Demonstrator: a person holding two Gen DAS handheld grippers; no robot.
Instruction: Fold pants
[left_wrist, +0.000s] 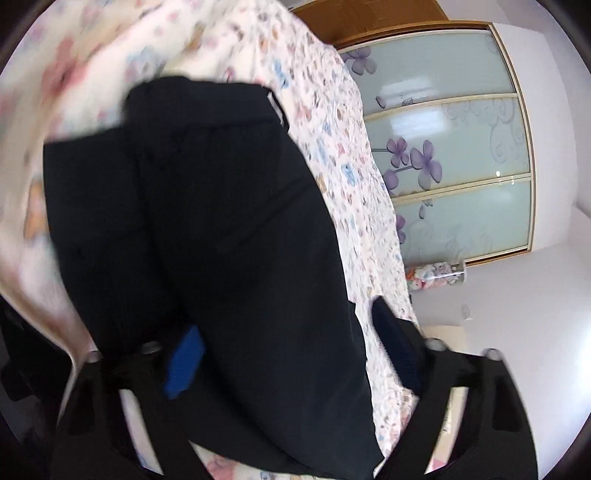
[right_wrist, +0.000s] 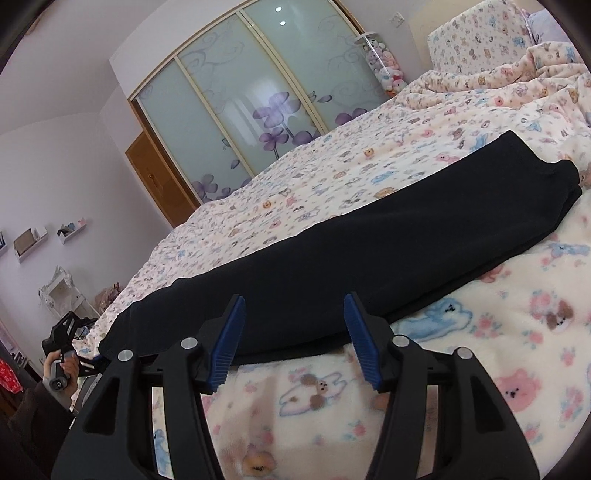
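Black pants (right_wrist: 369, 240) lie folded lengthwise in a long strip across the bed with the cartoon-print blanket (right_wrist: 480, 350). My right gripper (right_wrist: 295, 332) is open and empty, its blue-padded fingers (right_wrist: 231, 339) just short of the strip's near edge at its middle. In the left wrist view the pants (left_wrist: 221, 221) fill the frame, blurred by motion. My left gripper (left_wrist: 284, 354) is wide apart with the pants' end lying between and over its fingers (left_wrist: 184, 362); whether it grips the cloth is unclear. The left gripper also shows in the right wrist view (right_wrist: 64, 336) at the pants' far left end.
A wardrobe with frosted sliding doors and purple flowers (right_wrist: 258, 92) stands beyond the bed. A clear tube of plush toys (right_wrist: 384, 66) is beside it. A wooden door (right_wrist: 159, 173), wall shelves (right_wrist: 29, 240) and a white rack (right_wrist: 62, 295) are at the left. A rumpled duvet (right_wrist: 517, 81) lies at the bed's head.
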